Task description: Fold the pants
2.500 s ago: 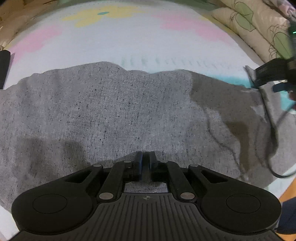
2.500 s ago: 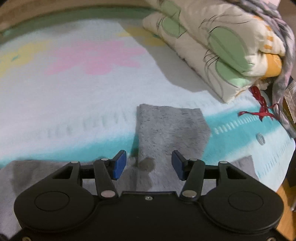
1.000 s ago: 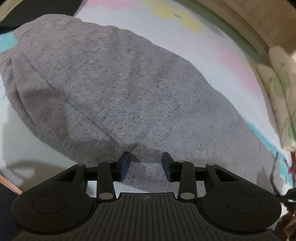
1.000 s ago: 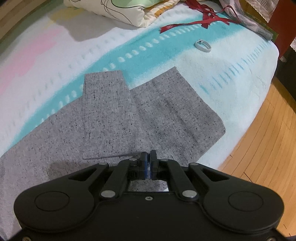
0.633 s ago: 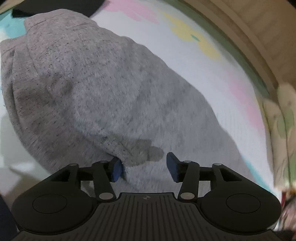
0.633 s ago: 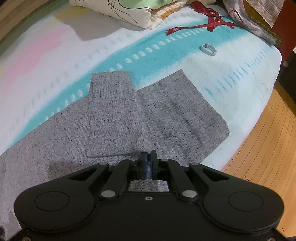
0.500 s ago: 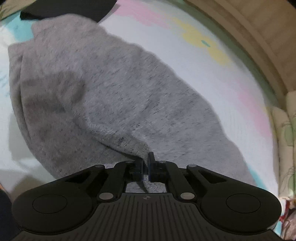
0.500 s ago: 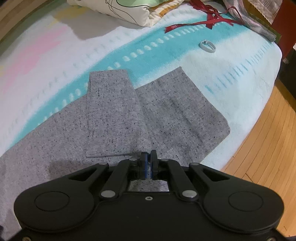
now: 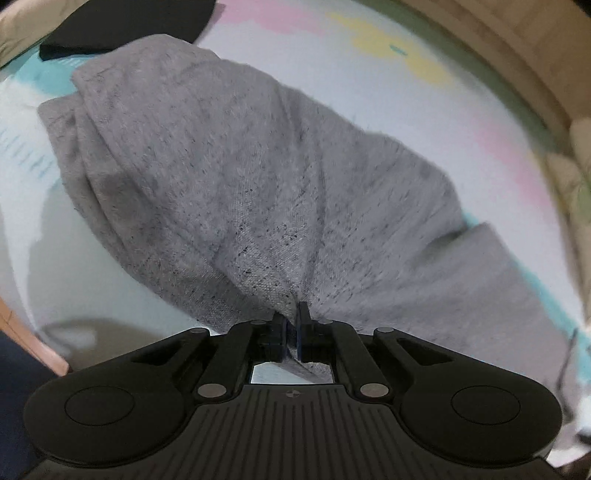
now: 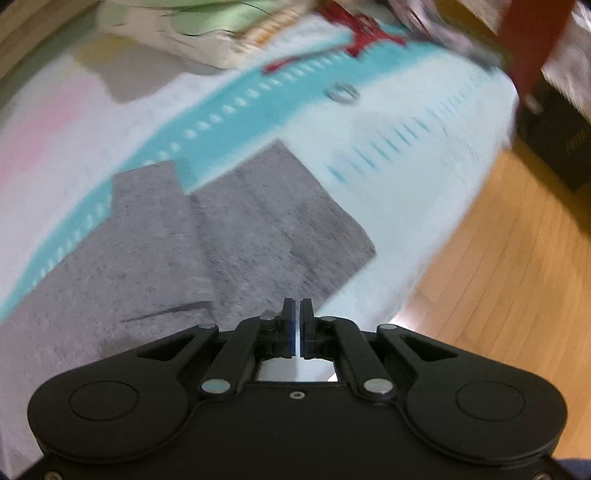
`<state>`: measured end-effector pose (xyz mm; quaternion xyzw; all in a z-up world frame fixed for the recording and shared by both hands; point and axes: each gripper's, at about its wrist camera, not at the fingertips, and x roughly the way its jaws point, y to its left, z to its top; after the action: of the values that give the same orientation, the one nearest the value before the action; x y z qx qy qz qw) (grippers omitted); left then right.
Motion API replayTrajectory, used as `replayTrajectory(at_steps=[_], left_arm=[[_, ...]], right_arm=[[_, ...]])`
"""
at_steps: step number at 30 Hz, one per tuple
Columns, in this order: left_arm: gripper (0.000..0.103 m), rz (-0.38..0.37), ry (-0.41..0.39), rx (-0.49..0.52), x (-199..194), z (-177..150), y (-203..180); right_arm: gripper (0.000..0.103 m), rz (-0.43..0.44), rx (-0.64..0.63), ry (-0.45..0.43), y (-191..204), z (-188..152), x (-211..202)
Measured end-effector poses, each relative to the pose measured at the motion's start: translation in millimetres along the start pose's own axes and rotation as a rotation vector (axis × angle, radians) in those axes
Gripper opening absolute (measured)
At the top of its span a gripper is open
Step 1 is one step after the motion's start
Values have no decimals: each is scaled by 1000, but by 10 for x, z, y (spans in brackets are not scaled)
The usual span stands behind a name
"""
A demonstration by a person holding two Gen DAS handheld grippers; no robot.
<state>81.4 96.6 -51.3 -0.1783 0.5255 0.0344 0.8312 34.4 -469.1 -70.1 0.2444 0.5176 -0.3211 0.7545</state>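
Jaws of your left gripper clench a bunched edge of the grey pants on the bed. Right gripper: jaws have just been opening, nothing between them. Step: gathering for a fold. Next: regrip the leg end.

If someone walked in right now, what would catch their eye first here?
Most striking is the grey pants spread over the pastel blanket, bunched and tented where the left gripper pinches the cloth. The right gripper hovers by the leg ends near the bed's edge, nothing visible between its jaws. Behind them lie a red ribbon and a small ring.
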Motion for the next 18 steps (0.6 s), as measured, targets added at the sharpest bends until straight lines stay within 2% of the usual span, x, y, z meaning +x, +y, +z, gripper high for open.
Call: replayTrajectory(at_steps=[1,2,3,5,6,8,10,12,14,18], left_arm=[[5,9,-13,16,-1,8,-27],[5,19,-21,37,-19,5,-72],[5,30,-27,66,-31,6,-123],[5,37,-33,91,-1,-13,-132],[5,31,-36,87,-2,-9,-124],[6,16,-40,80,35,-74,-65],[6,8,-39,74,39,-115,-4],[6,6,-39,70,34,-119,15],[6,10,-42,75,46,-124,-2],[6,25,-53,98,63,-132,-44]], right_arm=[[18,7,-53,-39,85,-30,-65],[35,7,-113,-87,187,-70,-141],[59,0,-183,-142,327,-121,-222],[82,-3,-277,-235,542,-235,-313],[77,-10,-325,-289,668,-313,-343],[76,-35,-441,-357,893,-471,-323],[63,-83,-614,-361,1151,-622,-201],[42,-150,-794,-324,1371,-803,-22],[42,-227,-875,-326,1470,-939,139],[42,-395,-993,-438,1555,-1138,297]])
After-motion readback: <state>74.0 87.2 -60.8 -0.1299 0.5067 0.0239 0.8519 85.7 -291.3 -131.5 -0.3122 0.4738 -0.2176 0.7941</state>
